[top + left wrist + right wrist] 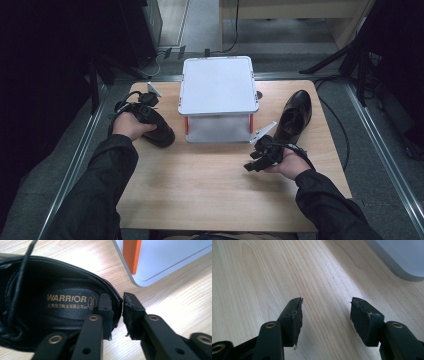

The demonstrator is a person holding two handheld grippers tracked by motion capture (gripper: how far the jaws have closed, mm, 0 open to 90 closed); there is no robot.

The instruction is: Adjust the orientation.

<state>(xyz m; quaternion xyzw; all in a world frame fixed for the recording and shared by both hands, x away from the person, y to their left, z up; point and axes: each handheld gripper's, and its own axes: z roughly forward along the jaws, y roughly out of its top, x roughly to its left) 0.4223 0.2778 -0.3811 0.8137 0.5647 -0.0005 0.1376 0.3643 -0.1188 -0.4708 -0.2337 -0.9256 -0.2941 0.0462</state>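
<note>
The left tool [116,312] grips the heel rim of a black shoe [50,305] — one jaw inside the opening, the other outside, the leather collar pinched between them. From above, this shoe [159,132] lies at the left of the wooden surface [210,190], largely hidden under the person's left hand [131,125], so only its toe end shows. In the left gripper view its front is cut off by the frame edge and its laces sink into shadow. The right tool [325,315] stands open over bare wood, nothing between its jaws. A second black shoe [295,115] sits at the right, beside a white two-tier rack [218,85] with orange posts — its lower shelf is dim.
</note>
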